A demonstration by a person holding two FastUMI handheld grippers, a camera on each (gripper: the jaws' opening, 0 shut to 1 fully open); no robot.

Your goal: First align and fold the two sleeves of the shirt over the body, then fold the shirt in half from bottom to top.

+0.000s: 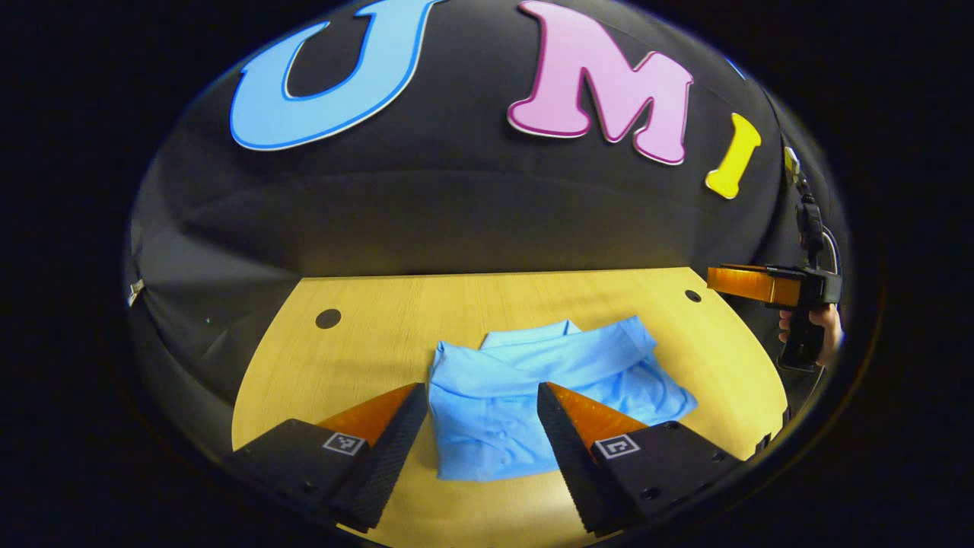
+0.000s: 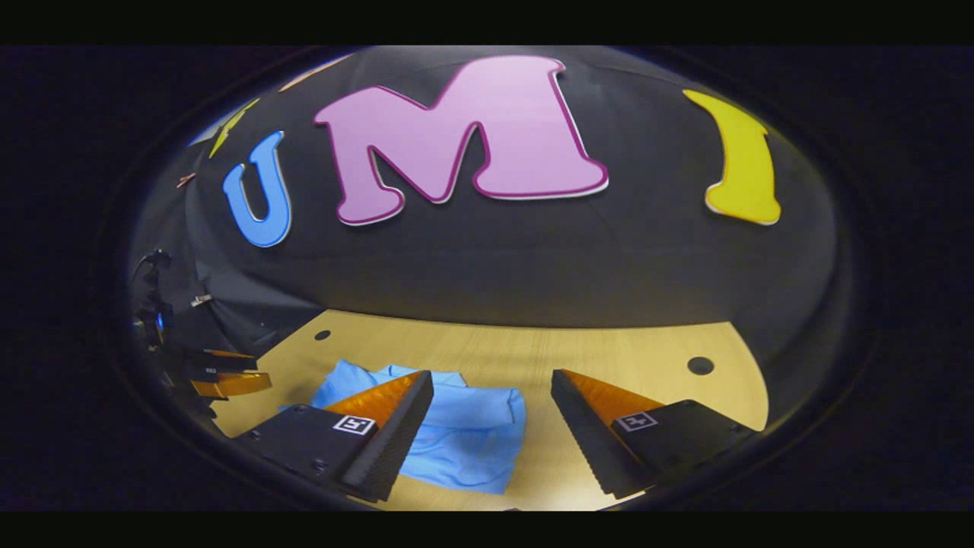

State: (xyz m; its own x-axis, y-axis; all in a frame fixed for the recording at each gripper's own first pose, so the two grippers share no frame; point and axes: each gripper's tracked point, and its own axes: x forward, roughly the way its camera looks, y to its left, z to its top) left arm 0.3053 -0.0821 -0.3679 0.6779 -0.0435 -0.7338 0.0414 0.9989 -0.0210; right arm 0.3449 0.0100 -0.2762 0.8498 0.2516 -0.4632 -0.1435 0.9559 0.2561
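A light blue shirt (image 1: pixel 525 388) lies folded into a compact bundle on the wooden table (image 1: pixel 380 320), collar toward the back. My left gripper (image 1: pixel 481 415) hovers above its near edge, open, with nothing between the fingers. In the right gripper view the same shirt (image 2: pixel 472 434) lies low and left, partly hidden behind one finger. My right gripper (image 2: pixel 491 403) is open over the shirt's right edge, holding nothing. The right gripper (image 1: pixel 761 285) is also seen far right in the left gripper view, held by a hand (image 1: pixel 825 323) above the table's corner.
Round dark holes mark the tabletop (image 1: pixel 328 318) (image 1: pixel 692 295) (image 2: pixel 700 365). The black cloth wall stands right behind the table. The left gripper (image 2: pixel 228 377) sits at the far left of the right gripper view. Bare wood (image 2: pixel 647 358) surrounds the shirt.
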